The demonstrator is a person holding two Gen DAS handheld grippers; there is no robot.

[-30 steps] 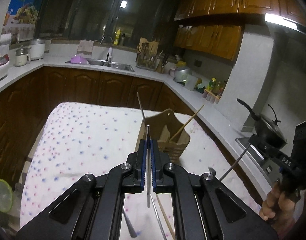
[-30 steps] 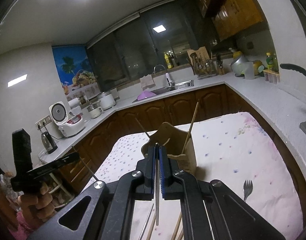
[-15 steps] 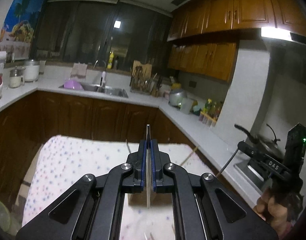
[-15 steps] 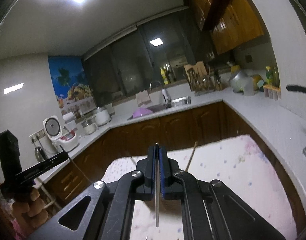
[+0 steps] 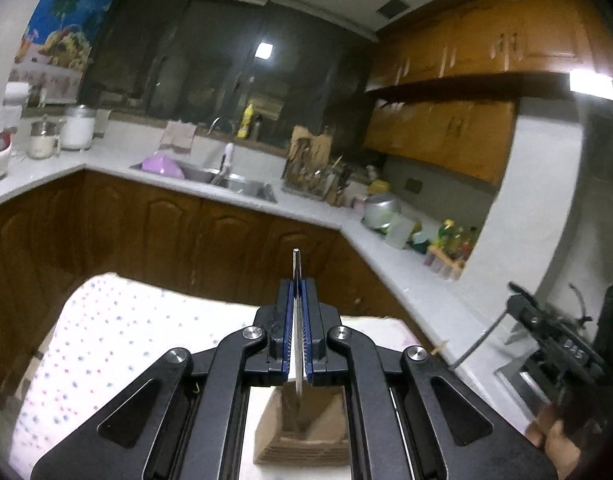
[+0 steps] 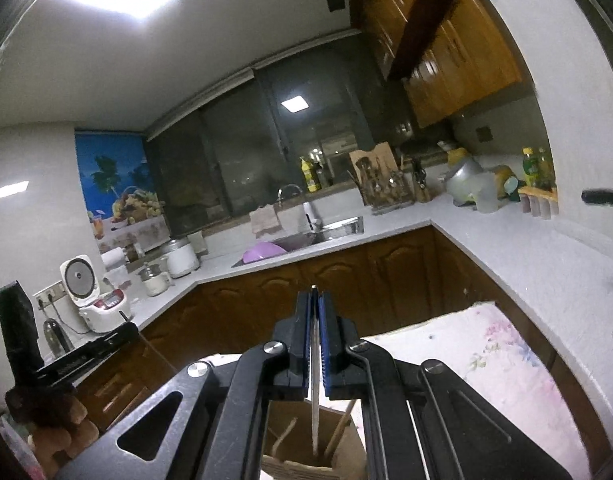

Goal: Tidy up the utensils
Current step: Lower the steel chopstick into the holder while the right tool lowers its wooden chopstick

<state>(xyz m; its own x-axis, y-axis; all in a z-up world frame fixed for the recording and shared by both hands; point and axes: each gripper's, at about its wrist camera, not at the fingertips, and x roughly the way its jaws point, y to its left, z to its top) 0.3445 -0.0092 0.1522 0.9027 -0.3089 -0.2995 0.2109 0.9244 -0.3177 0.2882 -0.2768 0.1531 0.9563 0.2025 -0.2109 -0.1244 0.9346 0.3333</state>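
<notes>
Wooden holder (image 5: 302,432) now sits beneath both utensils.

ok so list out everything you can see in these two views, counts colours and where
wooden utensil holder: one, brown, on the table under both grippers
metal utensil: one, silver, clamped in the left gripper
second metal utensil: one, silver, clamped in the right gripper, tip over the holder
wooden sticks: at least two, light wood, standing in the holder
tablecloth: one, white with coloured dots, on the table
sink: one, steel, in the far counter
purple bowl: one, at the sink
rice cooker: one, white, lid up, left counter
yellow bottle: one, on the window sill
left gripper: black, blue pads, shut
right gripper: black, blue pads, shut
</notes>
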